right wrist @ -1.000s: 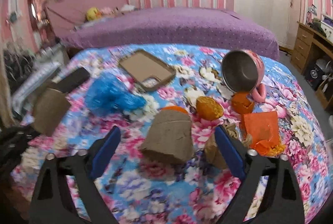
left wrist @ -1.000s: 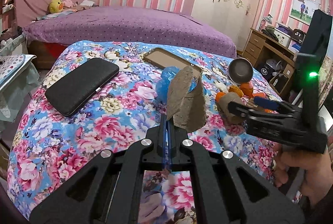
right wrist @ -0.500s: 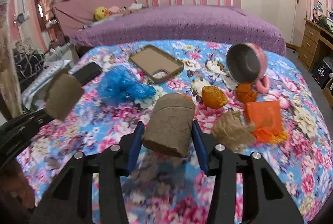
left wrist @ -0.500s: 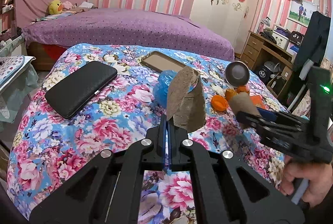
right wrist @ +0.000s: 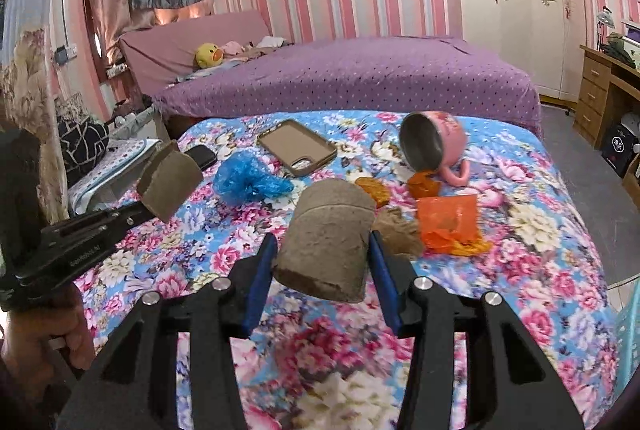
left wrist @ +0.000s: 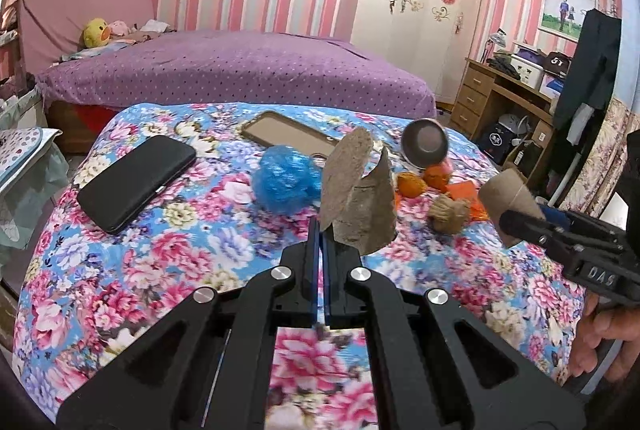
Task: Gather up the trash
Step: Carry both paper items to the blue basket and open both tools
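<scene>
My right gripper [right wrist: 322,262] clamps a whole cardboard tube [right wrist: 326,242], axis running forward between the pads; my left gripper [left wrist: 320,230] pinches a flattened tube [left wrist: 358,198]; remaining crumpled paper [right wrist: 396,232] lies just ahead-right of my right gripper

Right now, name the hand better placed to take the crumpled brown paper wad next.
Neither is free: the left gripper pinches a torn cardboard piece, the right gripper a cardboard tube. Once emptied, right: the wad lies just beyond its fingertips.
</scene>
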Tool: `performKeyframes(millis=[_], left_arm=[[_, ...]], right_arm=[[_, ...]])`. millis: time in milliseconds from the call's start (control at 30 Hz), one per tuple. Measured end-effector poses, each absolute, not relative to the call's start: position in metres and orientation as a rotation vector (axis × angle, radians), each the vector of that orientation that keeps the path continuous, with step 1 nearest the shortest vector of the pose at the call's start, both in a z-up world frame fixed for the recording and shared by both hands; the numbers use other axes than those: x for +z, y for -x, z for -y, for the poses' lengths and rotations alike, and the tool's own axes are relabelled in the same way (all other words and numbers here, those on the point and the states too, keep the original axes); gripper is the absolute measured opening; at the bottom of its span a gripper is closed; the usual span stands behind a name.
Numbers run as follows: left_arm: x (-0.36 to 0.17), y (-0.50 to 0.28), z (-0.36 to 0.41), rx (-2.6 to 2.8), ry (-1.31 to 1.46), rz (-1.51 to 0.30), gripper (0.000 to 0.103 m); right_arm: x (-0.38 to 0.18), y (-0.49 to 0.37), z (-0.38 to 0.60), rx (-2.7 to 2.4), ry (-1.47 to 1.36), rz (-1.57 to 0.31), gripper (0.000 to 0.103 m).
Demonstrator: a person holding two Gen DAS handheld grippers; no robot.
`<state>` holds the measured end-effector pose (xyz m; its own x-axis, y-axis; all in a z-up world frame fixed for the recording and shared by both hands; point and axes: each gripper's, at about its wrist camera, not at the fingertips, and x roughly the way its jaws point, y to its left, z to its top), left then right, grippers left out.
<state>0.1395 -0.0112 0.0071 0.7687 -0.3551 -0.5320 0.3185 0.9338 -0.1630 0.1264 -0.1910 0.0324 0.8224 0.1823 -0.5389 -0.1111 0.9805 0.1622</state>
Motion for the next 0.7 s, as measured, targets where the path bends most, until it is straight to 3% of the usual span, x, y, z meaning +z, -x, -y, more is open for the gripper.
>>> performKeyframes(millis=[700], left_arm=[[0.016,-0.106,0.085,-0.467,0.026,-0.559,0.000]], right_arm=[[0.042,-0.053,0.312,0.011,-0.167,-0.508,0.046]])
